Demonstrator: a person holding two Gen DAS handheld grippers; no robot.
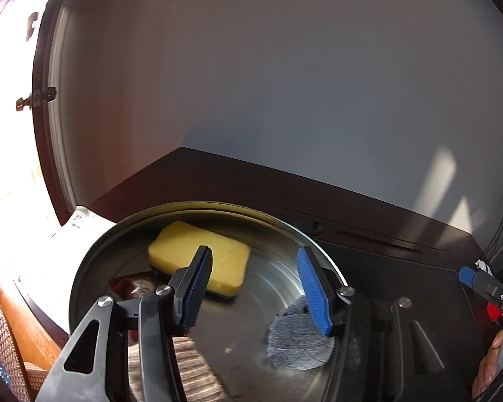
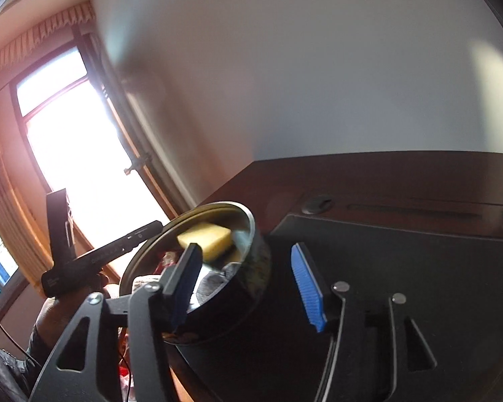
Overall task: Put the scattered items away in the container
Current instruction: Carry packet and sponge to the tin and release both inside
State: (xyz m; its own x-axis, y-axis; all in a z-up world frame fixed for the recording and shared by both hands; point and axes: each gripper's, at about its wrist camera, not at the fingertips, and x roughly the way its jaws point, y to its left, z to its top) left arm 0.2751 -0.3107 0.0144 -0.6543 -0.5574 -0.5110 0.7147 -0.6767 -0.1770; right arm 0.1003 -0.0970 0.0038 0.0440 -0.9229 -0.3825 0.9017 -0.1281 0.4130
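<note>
In the tin [image 1: 84, 268], a sponge [image 1: 198, 251]

Open above the round metal tin [image 1: 94, 261]; inside, yellow sponge [image 1: 198, 251] at 12 o'clock, grey knitted cloth [image 1: 298, 341] at 4, striped brown cloth [image 1: 194, 365] at 7. Bare black mat [image 2: 402, 268] toward 3 o'clock.
</note>
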